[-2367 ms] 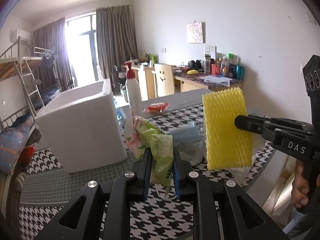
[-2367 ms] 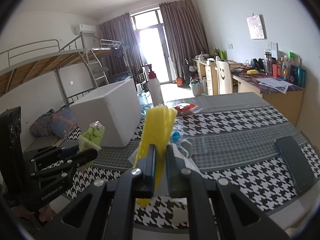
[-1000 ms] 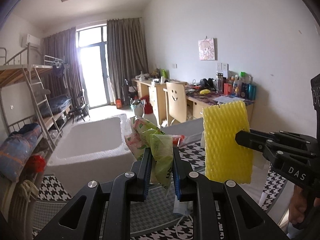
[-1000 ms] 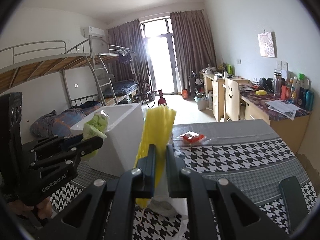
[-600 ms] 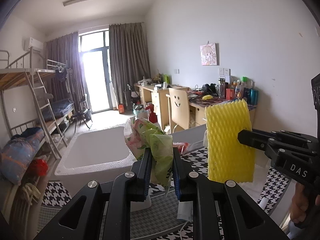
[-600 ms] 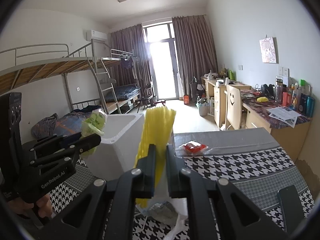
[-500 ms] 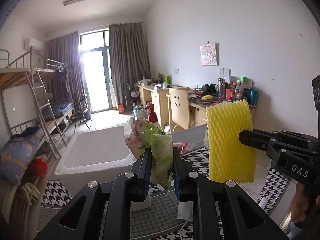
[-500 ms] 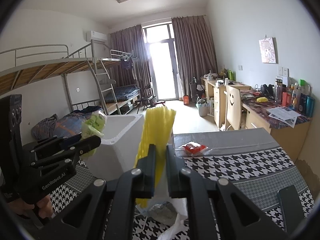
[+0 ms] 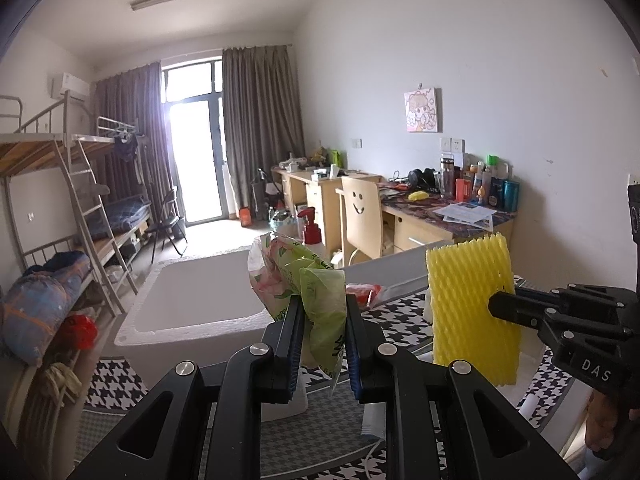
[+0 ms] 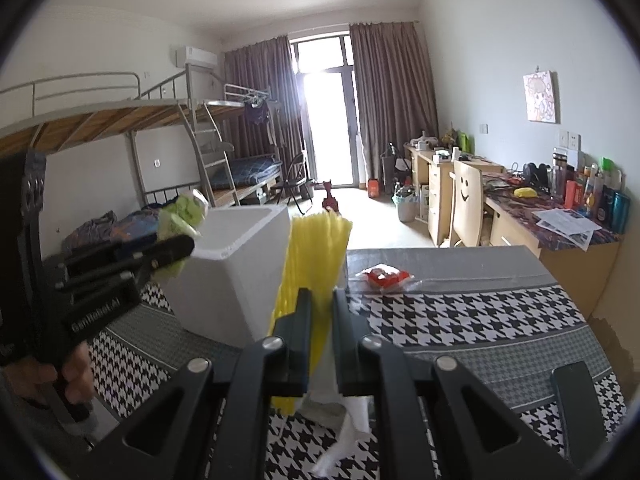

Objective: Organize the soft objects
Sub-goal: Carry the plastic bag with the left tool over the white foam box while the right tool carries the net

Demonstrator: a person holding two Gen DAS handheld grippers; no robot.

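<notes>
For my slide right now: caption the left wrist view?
Left hand-held gripper clamps green bag near foam box.

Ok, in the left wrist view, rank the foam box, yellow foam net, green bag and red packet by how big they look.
Largest to smallest as they look:
1. foam box
2. yellow foam net and green bag: alike, both held close to the camera, so unranked
3. red packet, partly hidden behind the bag

Left gripper (image 9: 322, 320) raised, tilted slightly down, jaws clamped on a crumpled green bag (image 9: 316, 292); right gripper (image 10: 320, 320) alongside, likewise tilted, pinched tight on yellow foam netting (image 10: 312, 264).
</notes>
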